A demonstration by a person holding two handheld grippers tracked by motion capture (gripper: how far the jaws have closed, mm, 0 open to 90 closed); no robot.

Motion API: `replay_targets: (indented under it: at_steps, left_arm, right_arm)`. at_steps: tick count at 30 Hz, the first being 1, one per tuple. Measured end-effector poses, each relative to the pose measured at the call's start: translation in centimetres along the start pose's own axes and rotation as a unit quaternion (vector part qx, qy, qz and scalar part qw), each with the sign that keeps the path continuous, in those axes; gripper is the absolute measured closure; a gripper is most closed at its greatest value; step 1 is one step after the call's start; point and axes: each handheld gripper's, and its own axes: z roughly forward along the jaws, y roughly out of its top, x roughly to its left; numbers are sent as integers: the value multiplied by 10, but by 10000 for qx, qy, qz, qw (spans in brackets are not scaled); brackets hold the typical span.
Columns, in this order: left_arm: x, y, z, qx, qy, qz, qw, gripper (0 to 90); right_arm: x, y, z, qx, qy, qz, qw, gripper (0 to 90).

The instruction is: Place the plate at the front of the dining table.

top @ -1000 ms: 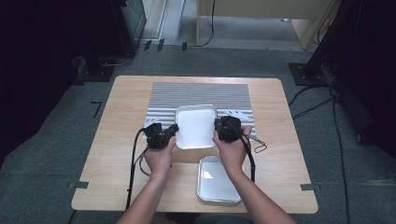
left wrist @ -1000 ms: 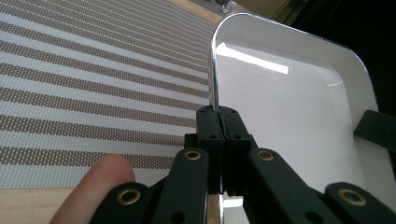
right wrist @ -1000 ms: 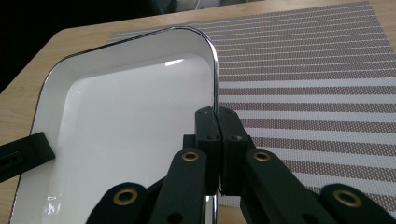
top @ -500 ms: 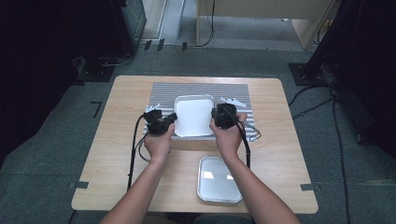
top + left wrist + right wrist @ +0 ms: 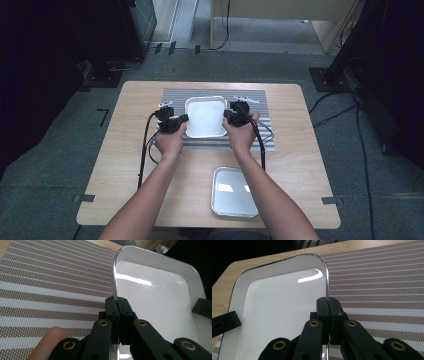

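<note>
The left gripper (image 5: 117,302) has its two black jaws pressed together on the left rim of the white tray (image 5: 160,300), the thin metal edge running up from between the jaw tips. A fingertip (image 5: 48,341) of the person's left hand shows at the near left of that view, over the striped mat (image 5: 50,285). The right gripper (image 5: 328,302) is clamped the same way on the tray's right rim (image 5: 287,315), and the other gripper's jaw shows as a dark block at the tray's left edge in the right gripper view.

From the high view, the left gripper (image 5: 172,122) and right gripper (image 5: 235,117) sit on opposite sides of the white tray (image 5: 205,117), each held in a hand, with forearms coming in from the near edge and a black cable trailing from each gripper. The tray lies over the striped mat (image 5: 260,135), which covers the far middle of the wooden table (image 5: 125,165). Whether the tray rests on the mat or is lifted just off it cannot be told. A second tray (image 5: 232,192), metallic and shallow, sits on the bare wood near the table's near edge, right of centre, well apart from the white one
</note>
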Motion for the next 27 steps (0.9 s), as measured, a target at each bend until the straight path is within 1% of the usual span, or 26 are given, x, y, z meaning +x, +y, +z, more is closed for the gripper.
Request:
replay_targets:
  at_steps: [2, 6, 11, 12, 13, 16, 19, 21, 23, 24, 27]
  left_arm:
    - [2, 3, 5, 52, 30, -5, 10000, 896]
    - [6, 8, 14, 157, 59, -109, 9998, 897]
    - [8, 11, 25, 244, 89, -123, 9996, 897]
    - [8, 11, 25, 244, 89, -123, 9996, 897]
    - [9, 13, 31, 287, 110, -145, 9994, 898]
    - [9, 17, 37, 343, 167, -157, 9991, 898]
    - [8, 21, 42, 360, 234, -116, 9990, 898]
    - [7, 23, 45, 373, 266, -88, 9989, 898]
    - [8, 25, 49, 407, 281, -73, 9988, 899]
    - [10, 24, 51, 440, 277, -139, 9985, 899]
    - [13, 20, 59, 573, 347, -197, 9976, 899]
  right_arm:
    - [0, 3, 5, 28, -20, -52, 10000, 899]
    - [-1, 7, 16, 50, -42, -138, 9999, 898]
    - [-4, 11, 27, 80, -67, -295, 9995, 895]
    - [-4, 11, 27, 80, -67, -295, 9995, 895]
    - [-8, 13, 32, 112, 0, -276, 9996, 894]
    - [-11, 14, 39, 154, 34, -261, 9995, 894]
    - [-15, 18, 46, 204, 76, -284, 9994, 888]
    - [-18, 20, 50, 258, 96, -346, 9990, 883]
    - [-20, 20, 54, 274, 107, -466, 9985, 876]
    - [-21, 20, 56, 287, 104, -507, 9982, 873]
    - [-23, 16, 63, 360, 74, -625, 9974, 869]
